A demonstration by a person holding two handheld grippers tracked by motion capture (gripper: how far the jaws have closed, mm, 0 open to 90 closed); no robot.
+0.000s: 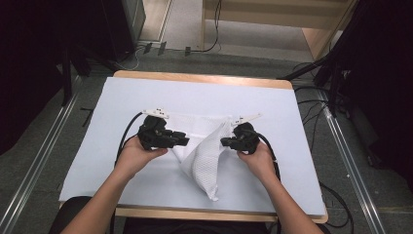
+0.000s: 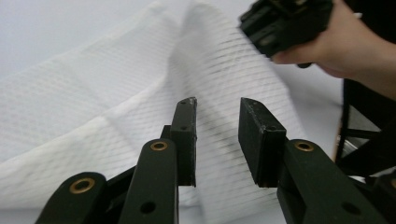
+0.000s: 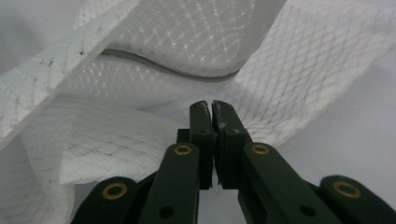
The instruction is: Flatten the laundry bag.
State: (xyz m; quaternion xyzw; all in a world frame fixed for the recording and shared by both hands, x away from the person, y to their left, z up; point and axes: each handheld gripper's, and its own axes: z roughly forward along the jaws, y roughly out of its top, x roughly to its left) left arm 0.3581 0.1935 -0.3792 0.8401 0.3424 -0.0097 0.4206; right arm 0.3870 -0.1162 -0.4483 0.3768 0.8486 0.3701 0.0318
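Note:
A white mesh cloth [image 1: 202,156] lies crumpled in the middle of the white-covered table [image 1: 146,92], and one fold is pulled up into a peak. My right gripper [image 1: 224,142] is at that peak. Its jaws are shut together on a thin edge of the cloth [image 3: 187,37], which drapes around the right gripper [image 3: 209,105]. My left gripper [image 1: 185,140] hovers over the cloth's left part, pointing right. In the left gripper view the left gripper [image 2: 217,105] is open, with nothing between the pads and the cloth [image 2: 93,93] lying beyond them.
Two white tabs [image 1: 156,111] [image 1: 248,118] stick out from the cloth's far corners. The table's wooden rim [image 1: 204,78] shows at the back. Black cables trail from both grippers. Dark stands and floor cables flank the table.

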